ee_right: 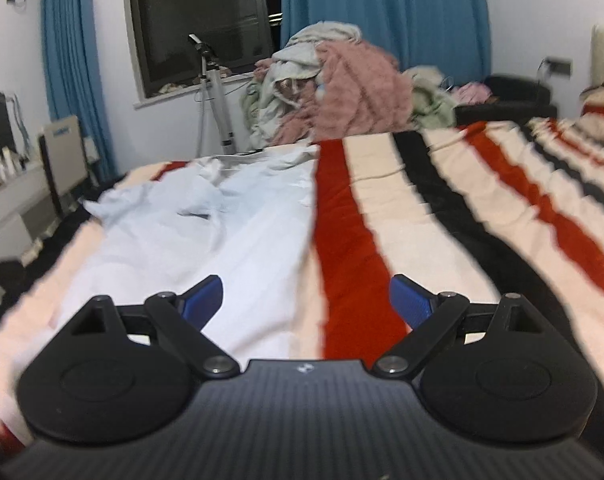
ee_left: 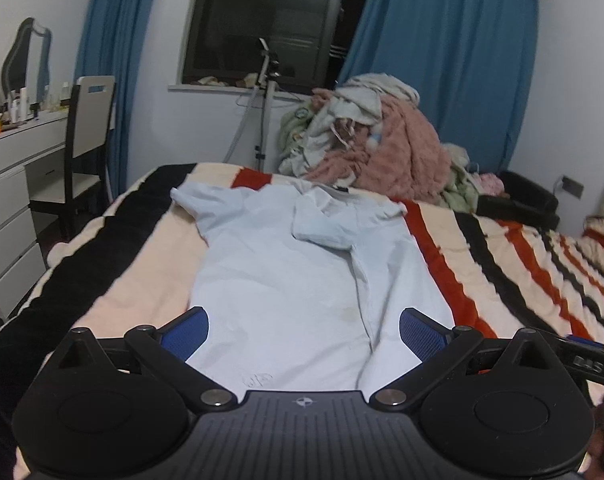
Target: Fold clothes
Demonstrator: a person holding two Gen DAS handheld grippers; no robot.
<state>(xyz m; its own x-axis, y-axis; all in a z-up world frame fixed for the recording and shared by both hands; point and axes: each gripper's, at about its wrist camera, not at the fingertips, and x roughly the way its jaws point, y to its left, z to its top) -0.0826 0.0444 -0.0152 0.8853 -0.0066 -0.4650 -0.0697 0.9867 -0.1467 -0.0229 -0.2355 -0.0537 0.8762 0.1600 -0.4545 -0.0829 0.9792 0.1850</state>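
1. White dresser [ee_left: 10, 184] and chair [ee_left: 84, 148] stand at the left edge of the left wrist view.
2. Left gripper [ee_left: 303, 330] sits at bottom centre, jaws spread wide and released, nothing between the pads.
3. Light blue shirt [ee_left: 298, 280] lies flat mid-frame on the striped blanket [ee_left: 501, 264] (one sleeve folded across the chest).
4. Clothes pile [ee_left: 381, 136] heaps at upper right of centre.
5. Right gripper [ee_right: 305, 300], in its own view, is likewise released, hovering over the shirt's right edge.
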